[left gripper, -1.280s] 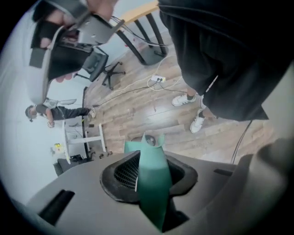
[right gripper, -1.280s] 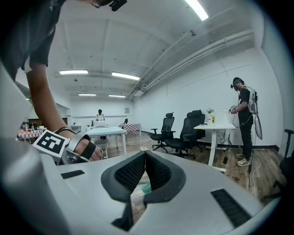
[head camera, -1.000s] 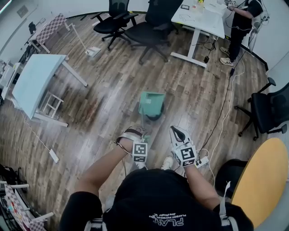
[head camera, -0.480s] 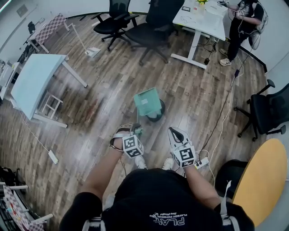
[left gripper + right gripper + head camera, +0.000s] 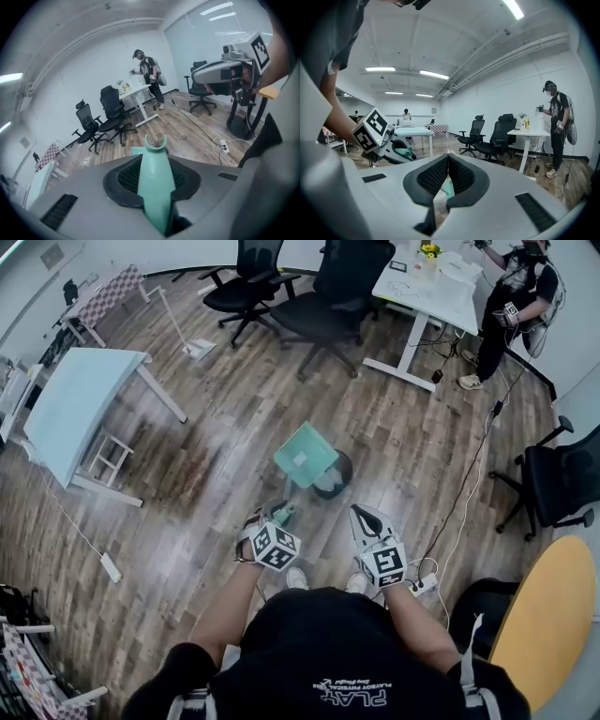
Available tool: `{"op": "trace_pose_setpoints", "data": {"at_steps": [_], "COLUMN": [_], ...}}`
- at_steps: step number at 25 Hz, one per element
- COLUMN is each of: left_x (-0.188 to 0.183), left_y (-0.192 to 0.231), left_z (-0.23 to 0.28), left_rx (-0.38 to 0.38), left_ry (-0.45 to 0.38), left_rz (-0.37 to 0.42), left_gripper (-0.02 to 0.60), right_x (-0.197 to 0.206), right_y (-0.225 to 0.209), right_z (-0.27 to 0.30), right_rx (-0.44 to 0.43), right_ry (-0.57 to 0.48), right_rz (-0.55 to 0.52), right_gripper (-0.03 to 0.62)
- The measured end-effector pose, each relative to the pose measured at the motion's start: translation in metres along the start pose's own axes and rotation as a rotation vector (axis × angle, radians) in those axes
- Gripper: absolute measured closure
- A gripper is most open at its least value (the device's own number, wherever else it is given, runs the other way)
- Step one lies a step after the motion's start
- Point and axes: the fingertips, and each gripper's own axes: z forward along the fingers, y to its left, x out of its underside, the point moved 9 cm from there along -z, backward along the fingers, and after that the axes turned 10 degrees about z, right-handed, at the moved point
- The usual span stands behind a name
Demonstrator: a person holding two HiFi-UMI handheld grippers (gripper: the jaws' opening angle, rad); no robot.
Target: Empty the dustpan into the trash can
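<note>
A teal dustpan [image 5: 304, 454] hangs tilted, corner down, over the near left rim of a small dark trash can [image 5: 335, 480] on the wood floor. My left gripper [image 5: 279, 516] is shut on the dustpan's teal handle [image 5: 154, 187], which runs out between the jaws toward the pan. In the left gripper view the forked end of the handle hides most of the pan and the can. To the right, my right gripper [image 5: 362, 515] points at the can with its jaws shut [image 5: 448, 161] and nothing between them.
Black office chairs [image 5: 323, 292] and a white desk [image 5: 427, 292] stand at the back, where a person [image 5: 516, 301] stands. A light-blue table [image 5: 70, 409] is at left. A cable and power strip [image 5: 424, 582] lie by my right foot. A yellow round table [image 5: 544, 634] is at right.
The left gripper has rolled and shifted left, turning the dustpan from lying squarely over the can to a tilted, corner-down pose. More of the can's opening shows now. The right gripper moved slightly.
</note>
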Motion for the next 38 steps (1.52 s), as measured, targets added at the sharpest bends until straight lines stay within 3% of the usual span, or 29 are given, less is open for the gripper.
{"op": "trace_pose_setpoints", "data": {"at_steps": [7, 11, 22, 28, 38], "left_x": [0.054, 0.085, 0.101, 0.093, 0.077], "left_y": [0.046, 0.063, 0.089, 0.112, 0.139], "left_z": [-0.014, -0.025, -0.041, -0.024, 0.046], "left_rx": [-0.130, -0.161, -0.215, -0.234, -0.227], "left_ry": [-0.021, -0.043, -0.062, -0.033, 0.073], "left_rz": [-0.379, -0.486, -0.570, -0.596, -0.617], "left_gripper": [0.479, 0.479, 0.479, 0.479, 0.479], "right_x": [-0.001, 0.001, -0.001, -0.005, -0.014], "right_y": [0.030, 0.044, 0.047, 0.018, -0.048], "right_z": [0.026, 0.039, 0.073, 0.108, 0.164], "right_rx": [0.012, 0.030, 0.043, 0.029, -0.016], "right_ry": [0.004, 0.001, 0.017, 0.015, 0.036], "right_rz": [-0.017, -0.007, -0.015, 0.004, 0.023], "right_gripper": [0.571, 0.571, 0.571, 0.571, 0.571]}}
